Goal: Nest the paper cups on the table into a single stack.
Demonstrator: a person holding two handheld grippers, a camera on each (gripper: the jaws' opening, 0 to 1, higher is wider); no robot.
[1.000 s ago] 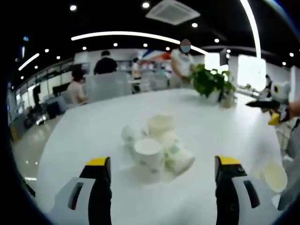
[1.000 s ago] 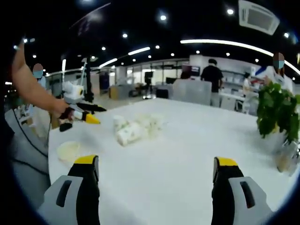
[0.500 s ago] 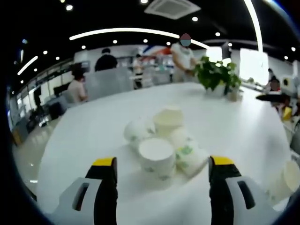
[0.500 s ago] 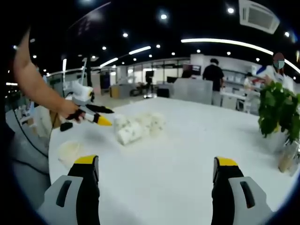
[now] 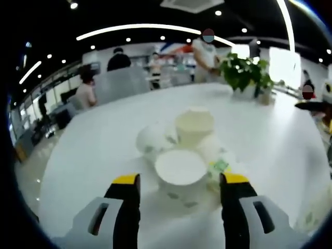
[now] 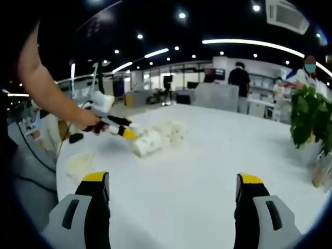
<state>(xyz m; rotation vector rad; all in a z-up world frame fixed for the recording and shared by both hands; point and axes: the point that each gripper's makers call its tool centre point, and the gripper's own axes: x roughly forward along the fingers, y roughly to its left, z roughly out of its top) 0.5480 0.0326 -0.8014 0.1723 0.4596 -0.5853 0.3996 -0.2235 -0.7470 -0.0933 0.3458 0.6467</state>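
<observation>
Left gripper jaws spread wide, one on each side of the nearest paper cup — not touching it, nothing gripped. Cup cluster sits bunched mid white table, some cups on their sides. Single cup apart near the table edge. Right gripper wide open, empty, well back from the cups. Potted plant at far side.

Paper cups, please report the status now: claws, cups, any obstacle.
Left claw open around nearest upright cup. Right claw open, empty, apart from the cup cluster. One cup stands apart. Nothing in the way.
</observation>
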